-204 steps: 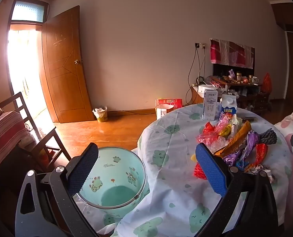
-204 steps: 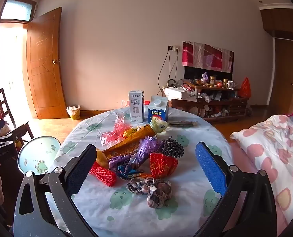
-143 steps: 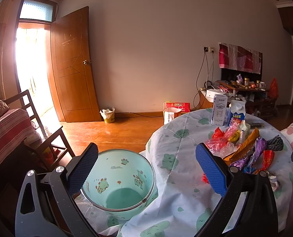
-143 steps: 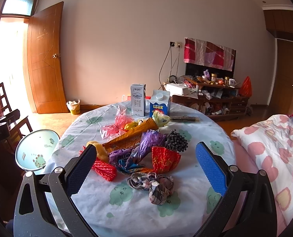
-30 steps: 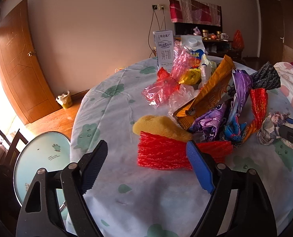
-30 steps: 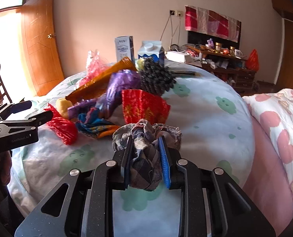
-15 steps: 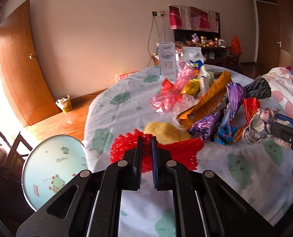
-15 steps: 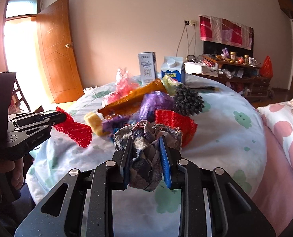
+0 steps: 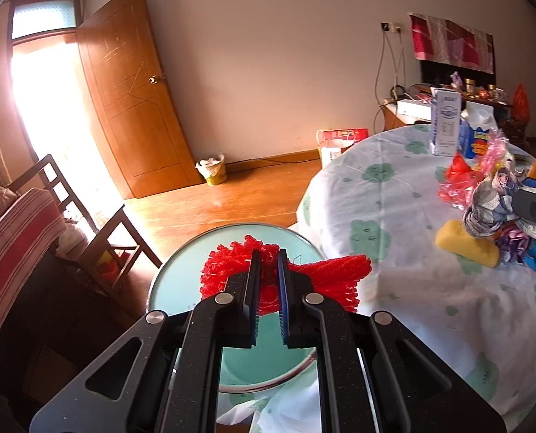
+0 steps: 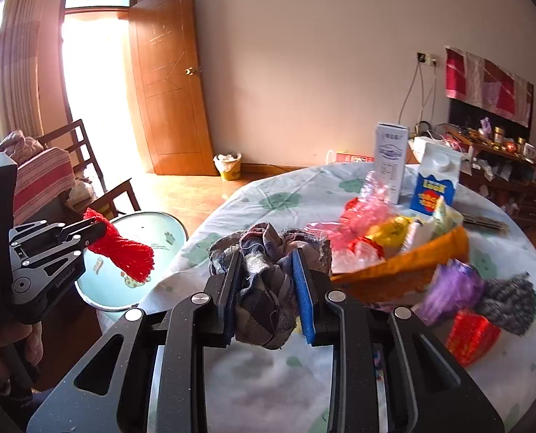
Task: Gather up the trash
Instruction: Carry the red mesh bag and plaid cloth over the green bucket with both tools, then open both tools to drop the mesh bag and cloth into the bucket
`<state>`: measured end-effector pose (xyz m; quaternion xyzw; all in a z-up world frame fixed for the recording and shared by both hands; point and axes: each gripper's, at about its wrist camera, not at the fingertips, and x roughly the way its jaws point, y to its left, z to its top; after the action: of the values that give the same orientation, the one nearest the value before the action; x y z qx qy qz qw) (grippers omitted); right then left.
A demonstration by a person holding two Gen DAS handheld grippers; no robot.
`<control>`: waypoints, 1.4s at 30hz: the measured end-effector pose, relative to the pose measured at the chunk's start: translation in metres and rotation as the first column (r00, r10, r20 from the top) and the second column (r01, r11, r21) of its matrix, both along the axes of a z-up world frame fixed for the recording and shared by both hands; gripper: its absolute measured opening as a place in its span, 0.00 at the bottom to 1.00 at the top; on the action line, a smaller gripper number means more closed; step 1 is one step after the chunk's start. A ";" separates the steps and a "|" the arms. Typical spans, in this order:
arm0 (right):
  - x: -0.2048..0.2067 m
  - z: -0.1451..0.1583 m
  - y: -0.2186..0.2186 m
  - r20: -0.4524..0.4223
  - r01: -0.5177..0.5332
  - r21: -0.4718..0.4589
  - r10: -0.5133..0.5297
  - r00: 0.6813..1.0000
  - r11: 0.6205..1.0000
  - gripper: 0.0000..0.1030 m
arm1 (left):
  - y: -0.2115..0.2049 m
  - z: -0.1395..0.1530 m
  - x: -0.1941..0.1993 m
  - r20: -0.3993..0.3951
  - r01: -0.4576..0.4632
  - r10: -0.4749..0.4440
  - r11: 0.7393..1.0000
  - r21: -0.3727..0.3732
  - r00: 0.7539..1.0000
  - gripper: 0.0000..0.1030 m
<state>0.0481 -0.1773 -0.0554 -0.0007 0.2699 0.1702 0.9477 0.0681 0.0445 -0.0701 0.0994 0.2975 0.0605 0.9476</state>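
A soft, light red foam-net sleeve [image 9: 286,274] is pinched mid-length by the left gripper [image 9: 267,288], bottom centre, above the mint-green bin [image 9: 181,270]; a limp crumpled plaid rag [image 10: 268,285] is clamped in the right gripper [image 10: 268,296].

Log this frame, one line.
left gripper: shut on red mesh net, over bin | right gripper: shut on plaid rag
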 end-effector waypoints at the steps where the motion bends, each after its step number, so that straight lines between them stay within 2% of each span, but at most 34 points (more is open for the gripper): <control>1: 0.007 0.000 0.008 -0.001 -0.018 -0.008 0.018 1.000 1.000 0.27 | 0.006 0.000 0.002 0.002 -0.018 0.018 1.000 0.002 1.000 0.08; 5: 0.032 -0.008 0.034 -0.017 -0.069 -0.020 0.069 0.998 0.997 0.27 | 0.023 -0.001 0.008 0.017 -0.084 0.084 0.996 0.038 0.996 0.08; 20: 0.094 -0.028 0.089 -0.057 -0.179 -0.053 0.176 0.983 0.982 0.27 | 0.059 -0.012 0.021 0.001 -0.197 0.197 0.979 0.054 0.980 0.08; 33: 0.107 -0.031 0.118 -0.074 -0.262 -0.082 0.256 0.964 0.962 0.27 | 0.071 -0.013 0.025 -0.012 -0.258 0.259 0.965 0.057 0.966 0.09; 42: 0.103 -0.034 0.136 -0.074 -0.341 -0.133 0.334 0.940 0.931 0.27 | 0.075 -0.015 0.024 -0.024 -0.290 0.292 0.955 0.068 0.956 0.09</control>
<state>0.1509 -0.0411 -0.0892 -0.1109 0.3010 0.3106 0.8948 0.0921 0.1193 -0.0850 0.0858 0.3229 0.2071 0.9195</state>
